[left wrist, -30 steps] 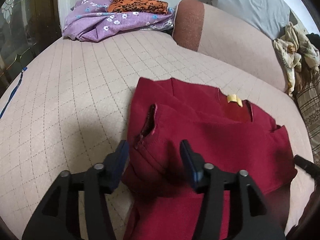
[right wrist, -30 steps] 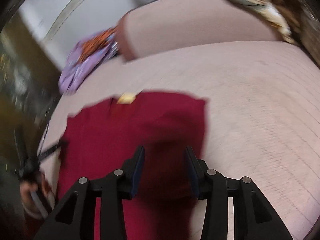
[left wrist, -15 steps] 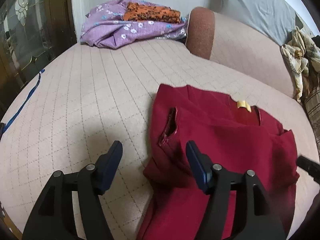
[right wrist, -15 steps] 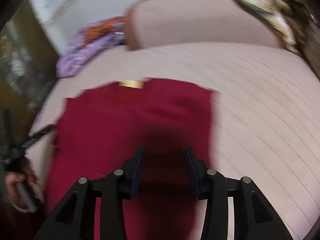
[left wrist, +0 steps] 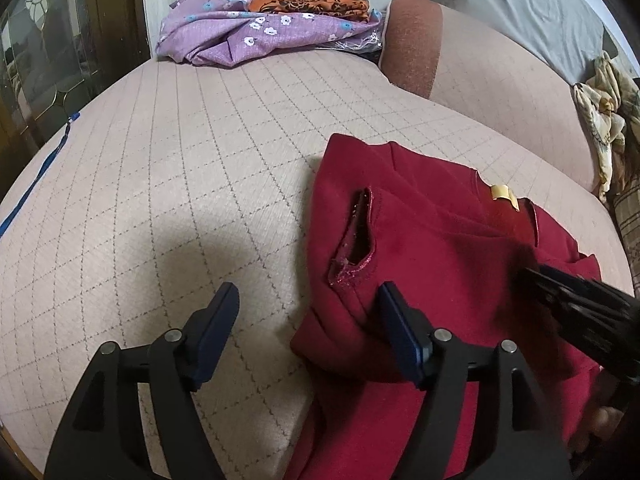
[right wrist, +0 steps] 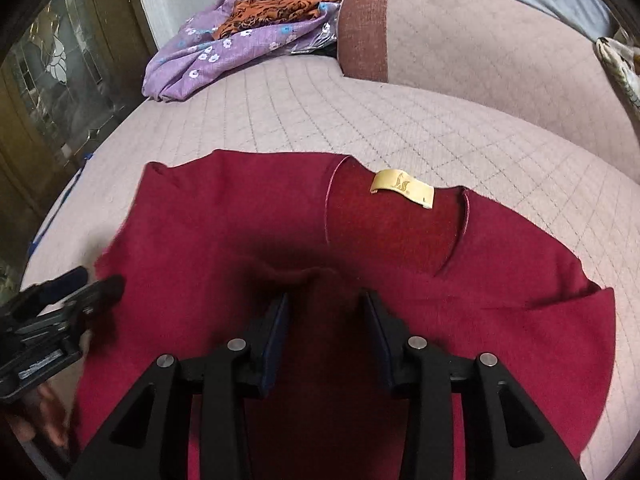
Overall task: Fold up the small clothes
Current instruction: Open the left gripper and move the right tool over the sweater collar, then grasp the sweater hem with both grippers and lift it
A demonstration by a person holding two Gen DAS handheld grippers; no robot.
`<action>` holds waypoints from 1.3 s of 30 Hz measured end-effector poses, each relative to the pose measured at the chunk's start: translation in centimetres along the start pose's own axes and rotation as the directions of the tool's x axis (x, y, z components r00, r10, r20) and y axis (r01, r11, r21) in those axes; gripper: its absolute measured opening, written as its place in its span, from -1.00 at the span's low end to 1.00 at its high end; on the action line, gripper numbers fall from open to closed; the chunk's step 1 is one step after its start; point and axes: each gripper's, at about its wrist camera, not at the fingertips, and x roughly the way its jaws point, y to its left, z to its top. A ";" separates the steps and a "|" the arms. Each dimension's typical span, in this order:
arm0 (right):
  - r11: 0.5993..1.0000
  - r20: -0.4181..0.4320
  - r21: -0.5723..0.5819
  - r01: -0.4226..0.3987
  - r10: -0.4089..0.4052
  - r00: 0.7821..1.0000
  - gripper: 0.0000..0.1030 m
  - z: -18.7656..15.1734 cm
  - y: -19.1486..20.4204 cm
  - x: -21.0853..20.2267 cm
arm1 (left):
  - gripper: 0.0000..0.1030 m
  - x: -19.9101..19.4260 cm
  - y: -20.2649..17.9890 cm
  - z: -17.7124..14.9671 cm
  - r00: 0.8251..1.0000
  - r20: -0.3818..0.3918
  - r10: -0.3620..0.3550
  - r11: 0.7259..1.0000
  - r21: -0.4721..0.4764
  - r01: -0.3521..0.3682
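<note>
— Red top (right wrist: 248,248) lies on the sofa (left wrist: 168,184). Where are the tongs?
— Left gripper (left wrist: 308,336) is spread wide by the top's side. Right gripper (right wrist: 324,336) is spread over the top's middle, pinching nothing.

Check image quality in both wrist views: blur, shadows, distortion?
Left wrist: sharp; fisheye bends the bed's quilt lines; soft claw shadow on the bed; the other claw is a dark smear at the right edge. Right wrist: label crisp; dark shadow on the red top ahead of the claw; black corners.
</note>
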 end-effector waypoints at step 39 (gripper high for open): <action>0.960 0.003 0.272 0.064 -0.067 0.998 0.30 -13.7 -10.0 -13.8 | 0.39 -10.7 0.6 -7.5 0.999 0.028 0.023 0.998 0.061 -0.025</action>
